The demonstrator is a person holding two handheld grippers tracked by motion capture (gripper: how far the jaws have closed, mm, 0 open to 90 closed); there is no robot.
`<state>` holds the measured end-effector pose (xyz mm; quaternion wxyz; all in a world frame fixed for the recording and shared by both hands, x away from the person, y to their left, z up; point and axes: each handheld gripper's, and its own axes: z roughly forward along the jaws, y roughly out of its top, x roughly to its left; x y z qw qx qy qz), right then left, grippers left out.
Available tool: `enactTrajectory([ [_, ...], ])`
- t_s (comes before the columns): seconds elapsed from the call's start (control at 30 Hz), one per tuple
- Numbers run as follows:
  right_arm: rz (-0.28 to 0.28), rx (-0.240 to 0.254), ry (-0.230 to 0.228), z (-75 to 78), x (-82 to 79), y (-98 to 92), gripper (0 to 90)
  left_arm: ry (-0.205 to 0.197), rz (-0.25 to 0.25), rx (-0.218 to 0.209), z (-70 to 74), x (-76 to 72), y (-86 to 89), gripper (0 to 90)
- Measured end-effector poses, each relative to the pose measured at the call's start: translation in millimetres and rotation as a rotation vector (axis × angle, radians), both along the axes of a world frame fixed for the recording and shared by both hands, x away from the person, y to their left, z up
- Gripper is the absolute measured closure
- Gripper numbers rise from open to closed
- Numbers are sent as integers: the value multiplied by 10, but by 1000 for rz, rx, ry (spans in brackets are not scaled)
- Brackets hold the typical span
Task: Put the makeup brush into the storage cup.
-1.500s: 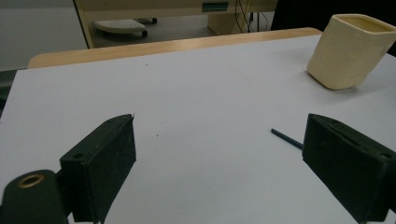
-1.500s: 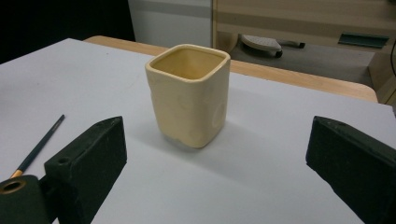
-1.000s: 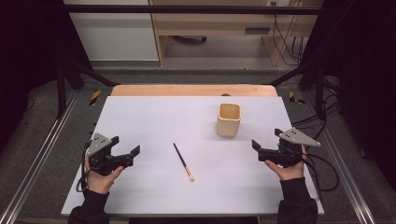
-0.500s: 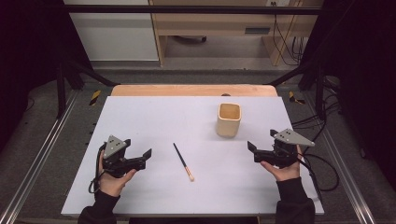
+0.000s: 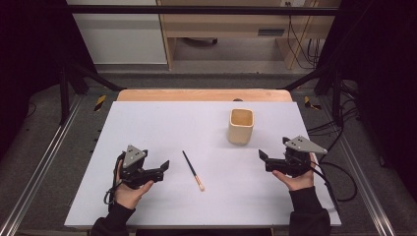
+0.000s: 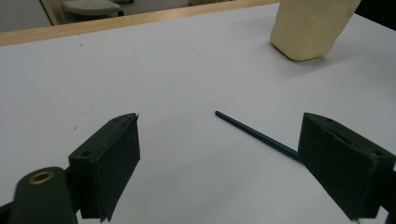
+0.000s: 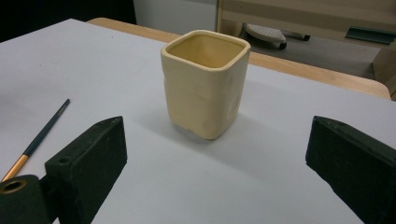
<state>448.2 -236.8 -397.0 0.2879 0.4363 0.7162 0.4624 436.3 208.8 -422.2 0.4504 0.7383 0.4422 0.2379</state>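
Presently: one slim dark-handled paintbrush point(image 5: 193, 170), flat on the white table point(image 5: 162, 123), long axis running away from the person. It lies just right of the left gripper point(image 5: 158, 169) (jaws apart, empty), far nearer than the right gripper point(image 5: 264, 161), also agape, facing the cream square ceramic cup point(image 5: 241, 126).

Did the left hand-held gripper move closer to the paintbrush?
Yes. In the high view the left hand-held gripper has slid rightward across the table toward the paintbrush, which lies where it was, with a small gap left.
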Motion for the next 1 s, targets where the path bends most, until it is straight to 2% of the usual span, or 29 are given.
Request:
enactTrajectory([
  [0.43, -1, -3, 10, -15, 7, 17, 57, 24, -20, 30, -66, 5, -228, 143],
  [1.0, 2, -4, 21, -27, 2, 40, 57, 79, -49, 80, -231, 76, -663, 193],
])
